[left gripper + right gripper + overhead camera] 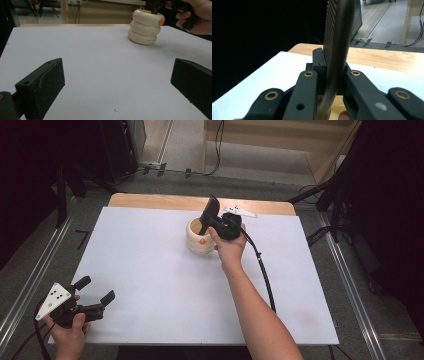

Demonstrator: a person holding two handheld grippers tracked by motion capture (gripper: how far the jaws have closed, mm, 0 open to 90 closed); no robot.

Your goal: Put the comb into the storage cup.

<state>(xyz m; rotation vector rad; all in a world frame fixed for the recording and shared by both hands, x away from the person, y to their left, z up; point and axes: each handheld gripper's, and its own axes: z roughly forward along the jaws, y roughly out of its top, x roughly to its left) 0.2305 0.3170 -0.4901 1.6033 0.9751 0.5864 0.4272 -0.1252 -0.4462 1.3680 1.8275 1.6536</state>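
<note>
Right gripper was clamped on a dark ridged utensil, its lower end inside the cream holder. Left gripper sat spread and idle near the table edge; whether insertion or removal was under way could not be judged.

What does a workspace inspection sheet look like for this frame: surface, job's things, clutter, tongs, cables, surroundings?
Surface: white board on a wooden table top, bare apart from what is listed below.
Job's things: cream ribbed holder with an orange mark, upright toward the far edge; flat dark ridged tool standing up out of it.
Clutter: small white marker plate lying behind the holder.
Tongs: right tongs shut on the ridged tool above the holder; left tongs open, holding nothing, at the near left corner.
Cables: black cable trailing from the right tongs across the board; loose leads on the floor beyond.
Surroundings: metal floor rails, dark stands, wooden furniture behind.
</note>
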